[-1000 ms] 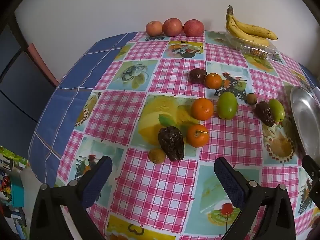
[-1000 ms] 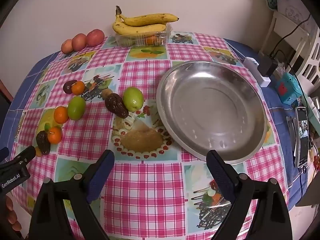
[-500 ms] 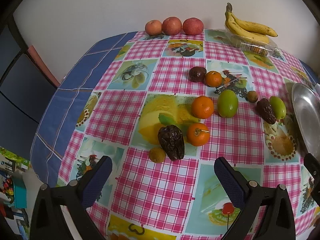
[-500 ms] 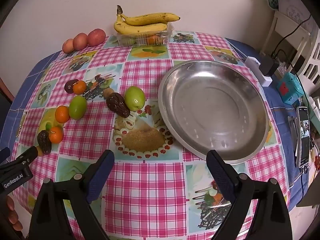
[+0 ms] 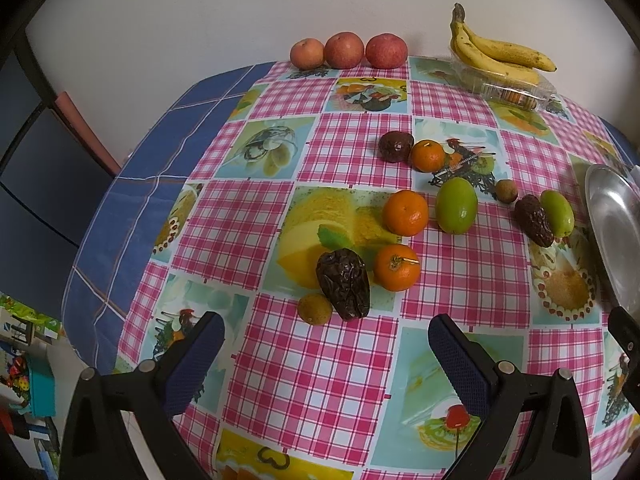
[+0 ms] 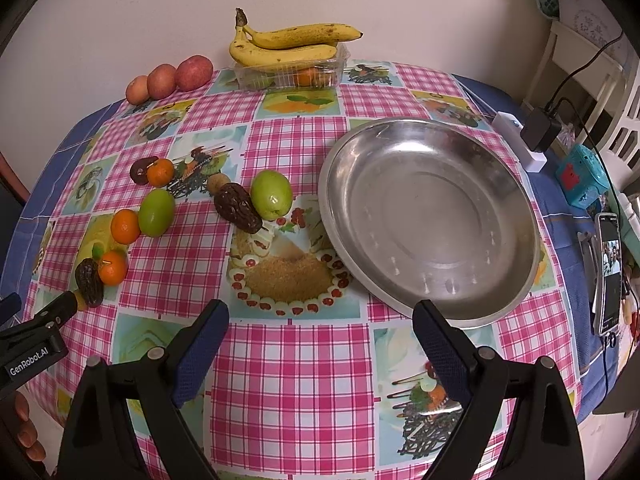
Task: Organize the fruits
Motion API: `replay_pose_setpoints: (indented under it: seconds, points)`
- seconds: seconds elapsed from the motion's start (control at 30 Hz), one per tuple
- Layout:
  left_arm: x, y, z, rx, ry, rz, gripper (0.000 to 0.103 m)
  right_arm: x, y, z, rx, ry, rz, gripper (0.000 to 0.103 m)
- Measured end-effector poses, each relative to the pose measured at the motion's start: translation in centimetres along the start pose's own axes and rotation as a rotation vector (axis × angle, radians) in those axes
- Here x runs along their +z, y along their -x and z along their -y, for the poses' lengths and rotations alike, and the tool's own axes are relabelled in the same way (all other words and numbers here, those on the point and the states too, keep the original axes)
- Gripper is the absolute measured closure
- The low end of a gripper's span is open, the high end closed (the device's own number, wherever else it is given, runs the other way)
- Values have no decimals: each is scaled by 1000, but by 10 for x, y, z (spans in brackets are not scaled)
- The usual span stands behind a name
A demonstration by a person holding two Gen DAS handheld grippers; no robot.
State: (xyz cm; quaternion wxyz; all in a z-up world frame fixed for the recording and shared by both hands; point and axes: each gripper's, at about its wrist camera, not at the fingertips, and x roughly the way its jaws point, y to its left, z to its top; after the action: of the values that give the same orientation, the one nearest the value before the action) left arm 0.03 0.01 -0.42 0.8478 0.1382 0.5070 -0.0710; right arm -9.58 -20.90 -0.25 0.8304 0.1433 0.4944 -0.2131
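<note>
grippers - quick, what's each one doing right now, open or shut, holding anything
Left gripper: open, jaws wide apart, holding nothing, above the tablecloth.
Right gripper: open, jaws wide apart, holding nothing.

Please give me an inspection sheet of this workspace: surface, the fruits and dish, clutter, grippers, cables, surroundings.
Surface: table under a checked fruit-print tablecloth.
Job's things: steel dish holds nothing; oranges, green fruits and dates lie loose to its left; three apples at the wall; bananas on a clear plastic box.
Clutter: phone, teal toy.
Grippers: left gripper and right gripper open, hold nothing.
Cables: black charger with cable.
Surroundings: white wall, white chair.
</note>
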Motion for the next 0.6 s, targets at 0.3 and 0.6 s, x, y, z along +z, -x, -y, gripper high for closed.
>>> replay_pose_setpoints:
  seconds: [0.3, 0.6]
  points:
    - [-1, -1, -1, 1, 0, 0, 0, -1, 0, 0, 1, -1, -3, 10]
    - [-1, -3, -1, 9, 2, -8, 0, -1, -2, 0, 3, -1, -5, 10]
